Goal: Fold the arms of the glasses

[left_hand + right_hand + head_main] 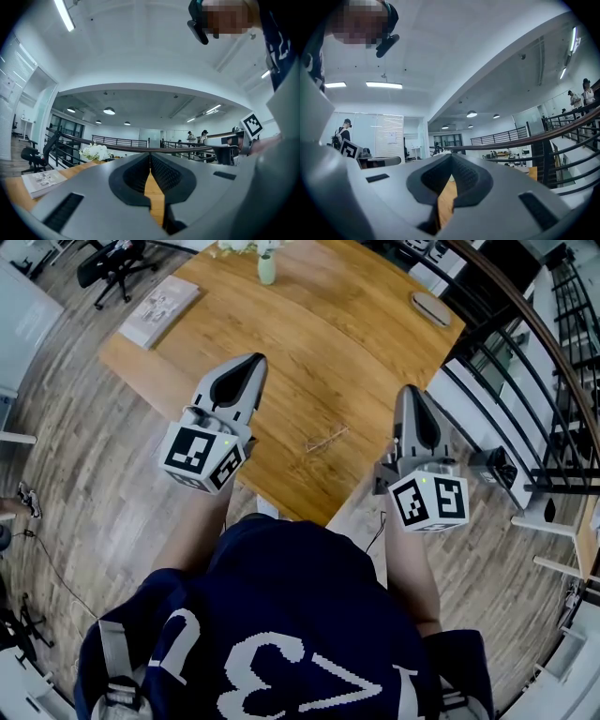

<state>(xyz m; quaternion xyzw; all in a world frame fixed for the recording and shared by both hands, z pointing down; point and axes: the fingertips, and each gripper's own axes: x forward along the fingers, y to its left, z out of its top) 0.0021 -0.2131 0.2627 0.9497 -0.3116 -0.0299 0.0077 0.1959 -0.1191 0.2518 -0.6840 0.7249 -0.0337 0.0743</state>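
- Seen from a head camera looking steeply down, a person in a dark blue top stands at the near edge of a wooden table (pixel 319 343), holding 2 grippers out over it.
- The glasses (pixel 326 439), thin and wire-framed, lie on the table near its front edge, between the 2 grippers and touched by neither. They are too small to tell whether the arms are folded or open.
- The left gripper (pixel 253 360) points level, away from the person. Its fingers are pressed together with nothing between them; only tabletop shows through the slit.
- The right gripper (pixel 410 390) also points level, with its fingers closed and empty.
- With 1 gripper on each side of the glasses, the pose suits a 2-handed job: 1 could steady the frame while the other swings an arm in. Both would likely need to open first.
- A booklet (pixel 159 308), a small vase (pixel 267 266) and a flat oval object (pixel 430 307) sit at the far end, well apart from the glasses, leaving working room.
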